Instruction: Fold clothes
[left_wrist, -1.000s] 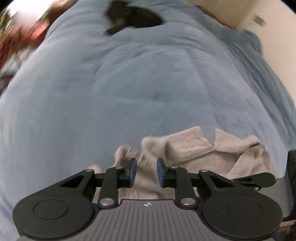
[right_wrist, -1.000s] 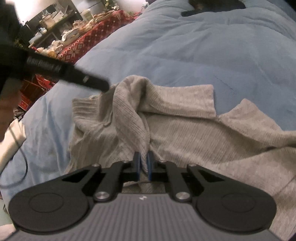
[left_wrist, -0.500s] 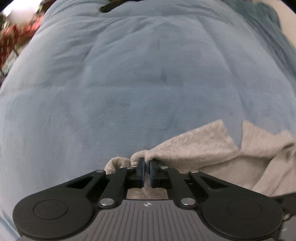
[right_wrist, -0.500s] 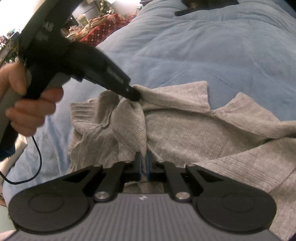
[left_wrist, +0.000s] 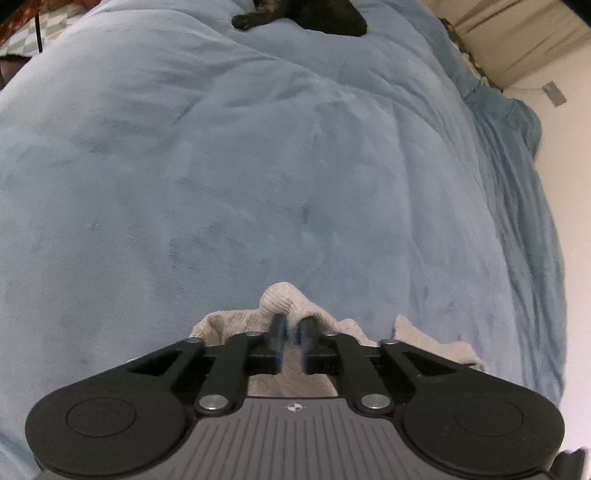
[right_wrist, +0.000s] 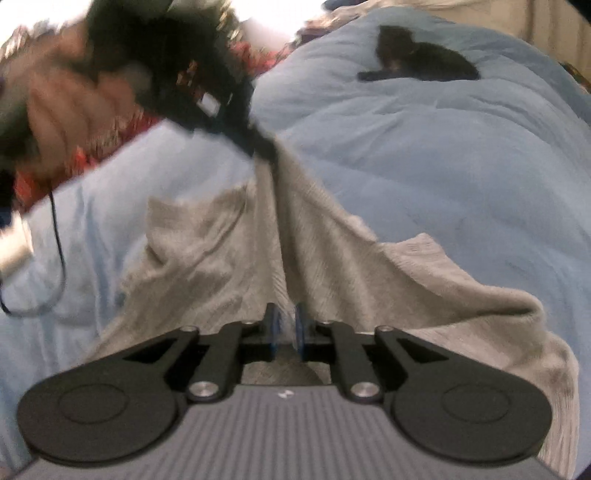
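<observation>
In the left wrist view the blue comforter (left_wrist: 258, 166) fills nearly everything from nine o'clock round to three. At twelve o'clock a black cat (left_wrist: 314, 14) lies on it, well apart from the work. Down at six o'clock the left gripper (left_wrist: 291, 332) has a bunched ridge of the grey knit sweater (left_wrist: 280, 299) between its blue pads (left_wrist: 279, 332); the jaws are opening, a narrow gap shows between them, and the fabric stands up in a peak just past the tips. More of the sweater spreads toward four o'clock, lying on the comforter.

In the right wrist view, blurred by motion, a hand (right_wrist: 70, 110) at ten o'clock holds the left gripper (right_wrist: 266, 147), whose tip pulls a corner of the sweater (right_wrist: 229, 251) up toward the centre, so the cloth rises in a taut tent. A thin black cable (right_wrist: 59, 258) hangs at nine o'clock. At six o'clock the right gripper (right_wrist: 286, 328) has a fold of the sweater running down between its pads; its jaws are opening too, slightly parted. The sweater drapes on toward four o'clock over the comforter (right_wrist: 443, 147), and the cat (right_wrist: 417, 59) lies at one o'clock.
</observation>
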